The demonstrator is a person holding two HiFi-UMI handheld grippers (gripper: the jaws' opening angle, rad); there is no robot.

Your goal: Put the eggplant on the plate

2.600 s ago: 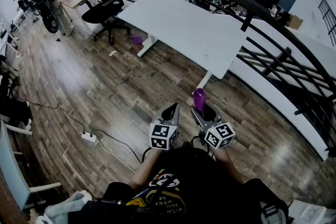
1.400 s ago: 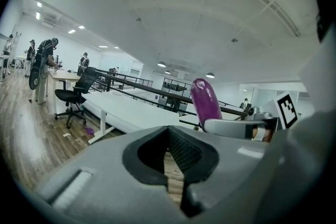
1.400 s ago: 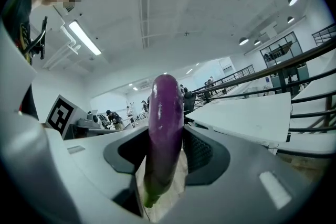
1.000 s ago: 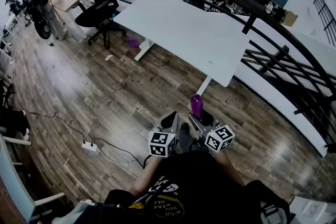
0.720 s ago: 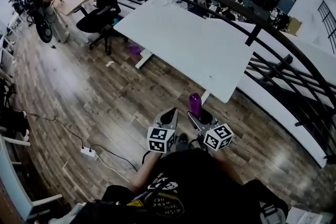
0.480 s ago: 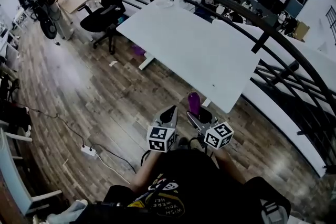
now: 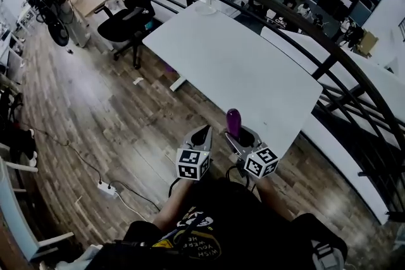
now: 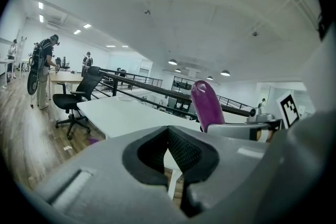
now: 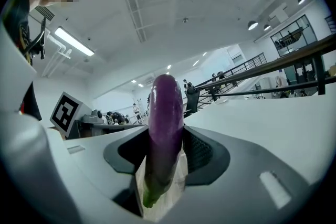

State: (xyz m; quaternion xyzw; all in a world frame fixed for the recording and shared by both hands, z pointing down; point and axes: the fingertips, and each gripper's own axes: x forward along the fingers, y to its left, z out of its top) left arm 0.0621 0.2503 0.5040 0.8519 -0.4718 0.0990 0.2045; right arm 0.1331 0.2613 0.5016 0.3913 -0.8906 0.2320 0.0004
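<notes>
- Right gripper [image 9: 166, 157]: clenched on the eggplant [image 9: 166, 123]. The pads pinch its lower half. The green stalk end hangs below the pads, and the purple body stands upright above them.
- Left gripper [image 8: 176, 152]: closed, tips together, nothing between them.
- From the head view, I hold both grippers side by side, close in front of my body. They point ahead and tip slightly down.
- The right gripper's [image 7: 236, 136] tips and the eggplant [image 7: 233, 121] are at the near edge of the white bench [image 7: 253, 73].
- The left gripper [image 7: 203, 135] is over the wooden floor [image 7: 95, 110], just short of that edge.
- A pale round plate [image 7: 204, 7] sits at the bench's far end, well apart from the eggplant.
</notes>
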